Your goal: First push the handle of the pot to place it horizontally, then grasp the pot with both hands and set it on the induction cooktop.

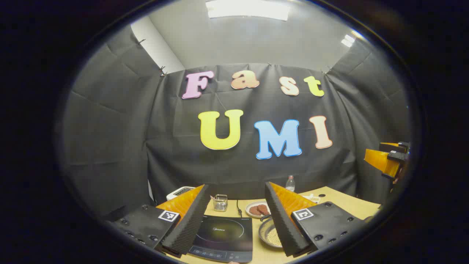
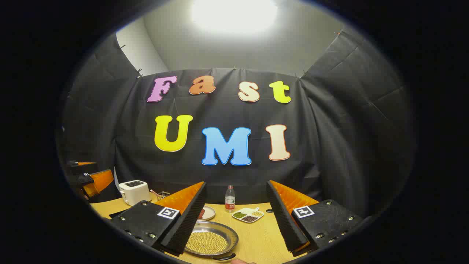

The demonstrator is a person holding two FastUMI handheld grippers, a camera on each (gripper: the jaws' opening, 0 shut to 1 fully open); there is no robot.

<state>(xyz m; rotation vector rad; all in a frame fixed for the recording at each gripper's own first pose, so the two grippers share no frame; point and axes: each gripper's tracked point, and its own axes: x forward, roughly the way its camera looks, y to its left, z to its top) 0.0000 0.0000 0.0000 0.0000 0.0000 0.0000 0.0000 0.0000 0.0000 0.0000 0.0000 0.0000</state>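
Steel pot full of yellowish beans sits on the wooden table, not on the induction cooktop yet. It's just beside the cooktop, on the side toward our right gripper. What looks like its dark handle pokes toward us instead of lying crosswise, so we reckon the push comes first.

Both grippers hang above the table with fingers spread wide and nothing between them. Left gripper looks down at the cooktop, right one at the pot, probably because each is lined up for its side of the two-handed lift later.

Beyond the cooktop we've got a plate of reddish patties, a small glass jar and a water bottle. A divided dish of beans and a white toaster sit farther back. Black cloth wraps the booth, with a bright ceiling light overhead.
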